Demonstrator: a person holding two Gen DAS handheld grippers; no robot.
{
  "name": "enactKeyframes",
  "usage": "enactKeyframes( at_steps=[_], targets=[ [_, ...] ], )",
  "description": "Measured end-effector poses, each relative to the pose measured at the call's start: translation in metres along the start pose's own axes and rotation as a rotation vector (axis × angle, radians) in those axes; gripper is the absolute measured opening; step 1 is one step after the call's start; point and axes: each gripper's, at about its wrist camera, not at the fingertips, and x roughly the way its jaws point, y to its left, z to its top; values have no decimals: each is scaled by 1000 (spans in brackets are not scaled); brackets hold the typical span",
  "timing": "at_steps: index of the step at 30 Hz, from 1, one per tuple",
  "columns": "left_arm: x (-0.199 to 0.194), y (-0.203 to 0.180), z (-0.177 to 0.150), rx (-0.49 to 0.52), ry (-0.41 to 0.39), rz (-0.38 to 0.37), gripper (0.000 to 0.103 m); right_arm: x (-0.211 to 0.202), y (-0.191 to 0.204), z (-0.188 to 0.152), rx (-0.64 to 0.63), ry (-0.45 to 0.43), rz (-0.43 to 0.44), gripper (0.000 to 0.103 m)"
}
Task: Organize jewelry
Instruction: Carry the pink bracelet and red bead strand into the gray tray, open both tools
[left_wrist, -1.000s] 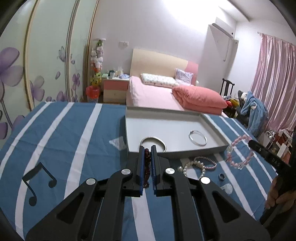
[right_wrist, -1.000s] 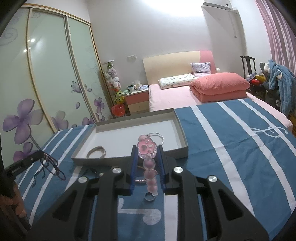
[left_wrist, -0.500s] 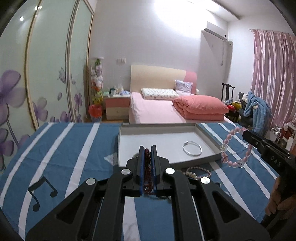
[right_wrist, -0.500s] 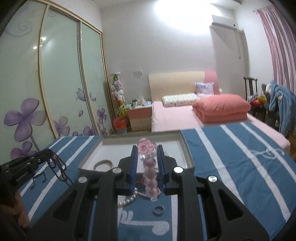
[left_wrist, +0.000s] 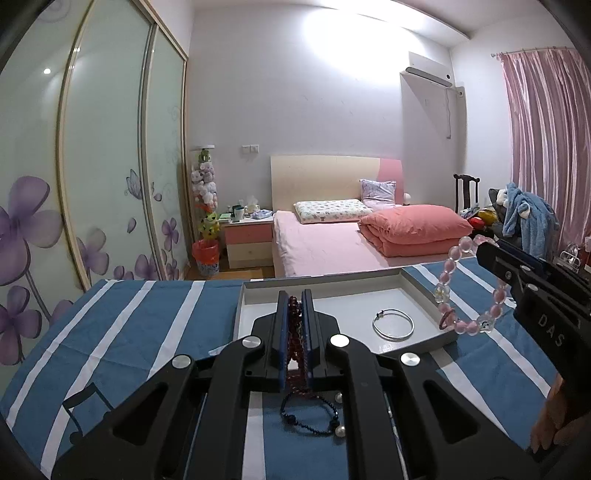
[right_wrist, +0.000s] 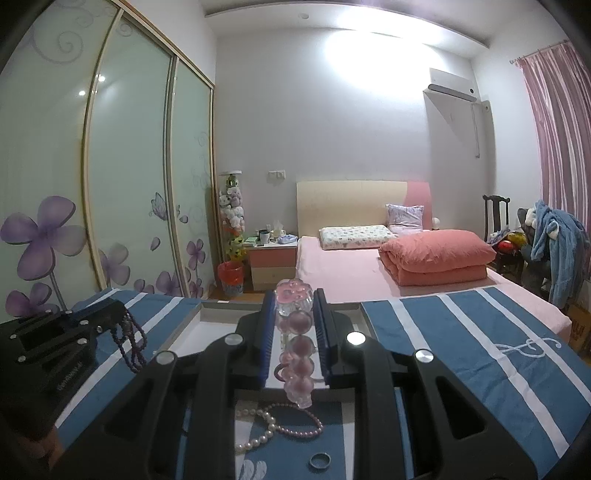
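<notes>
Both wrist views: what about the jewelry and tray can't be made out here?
- Right wrist view: most of the tray floor is hidden behind the right gripper and its pink bead bracelet.
- Left wrist view: the left gripper, shut on the dark bead bracelet, covers the tray's near-left floor.
- Left wrist view: the silver bangle's clasp is too small to read.
- Right wrist view: the ring is too small for detail.

I see a blue striped cloth (left_wrist: 140, 325), grey tray (left_wrist: 424, 291) on it, dark bead bracelet (left_wrist: 308, 417), pearl strand (right_wrist: 258, 435), pink bead strand (right_wrist: 303, 424), ring (right_wrist: 320, 460) lying nearer me
</notes>
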Motion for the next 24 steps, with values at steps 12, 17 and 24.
enactKeyframes(
  at_steps=[12,17,24],
  targets=[
    [27,-1,2,-4,13,-6,8,25,-6,7,15,-14,-13,21],
    [48,3,3,-17,38,-9,8,49,-11,6,25,2,-20,21],
    [82,9,10,-27,57,-10,8,88,-16,3,51,41,-26,21]
  ],
)
